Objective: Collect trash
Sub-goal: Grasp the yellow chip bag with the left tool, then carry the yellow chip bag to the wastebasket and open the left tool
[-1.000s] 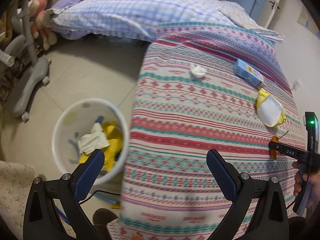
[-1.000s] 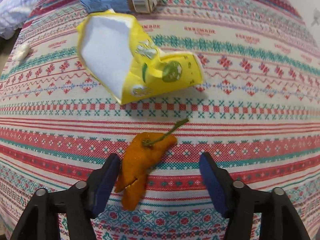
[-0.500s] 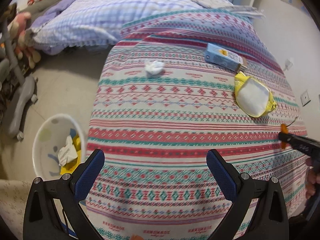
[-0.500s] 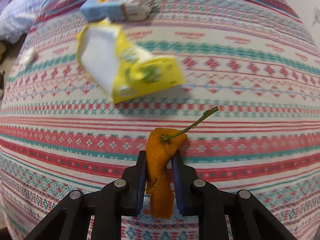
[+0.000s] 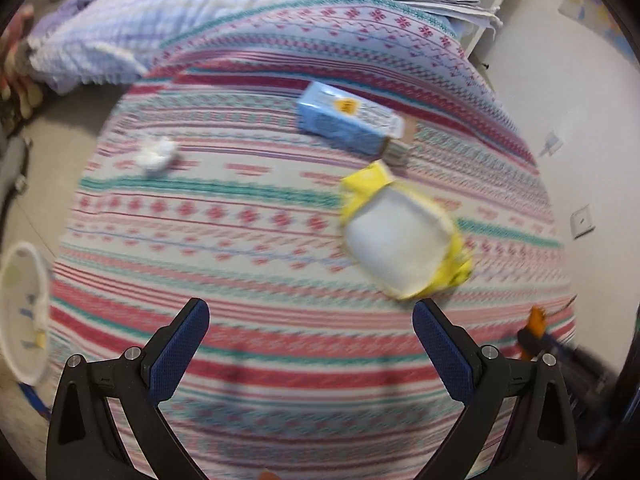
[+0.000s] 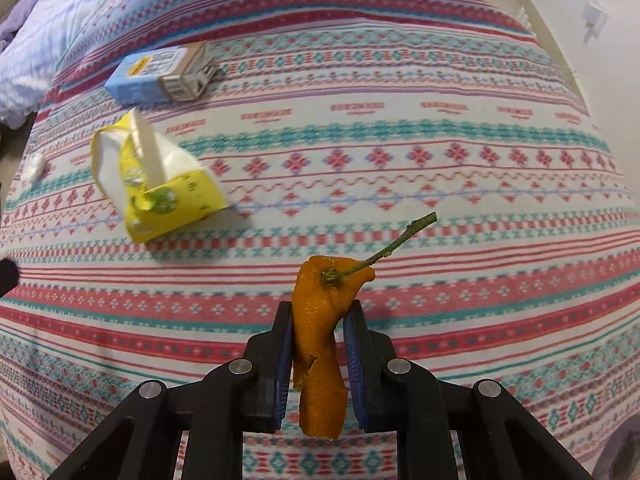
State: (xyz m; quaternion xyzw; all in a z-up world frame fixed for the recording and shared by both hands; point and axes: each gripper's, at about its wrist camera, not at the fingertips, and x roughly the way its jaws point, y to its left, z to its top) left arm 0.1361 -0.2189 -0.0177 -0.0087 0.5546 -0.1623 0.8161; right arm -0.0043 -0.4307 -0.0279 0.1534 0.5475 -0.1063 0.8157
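Between the pads of your right claw [image 6: 319,322] the orange peel [image 6: 320,332] is now pinched and lifted off the bed [image 6: 440,152] — a second ago it lay loose. Your left claw [image 5: 310,344] hangs open, empty; next, the bin [image 5: 20,312] — on the floor, left.

On the bed [image 6: 440,152], the carton [image 6: 160,76] lies farthest back, with the wrapper [image 6: 160,184] just in front of it. The tissue [image 5: 154,154] sits well off to their left, near the bed's edge. The peel [image 6: 320,320] is nearest, right of the wrapper, between the right tongs [image 6: 320,320]. The bin [image 5: 20,312] stands on the floor left of the bed. The left tongs [image 5: 310,344] hang before the wrapper.
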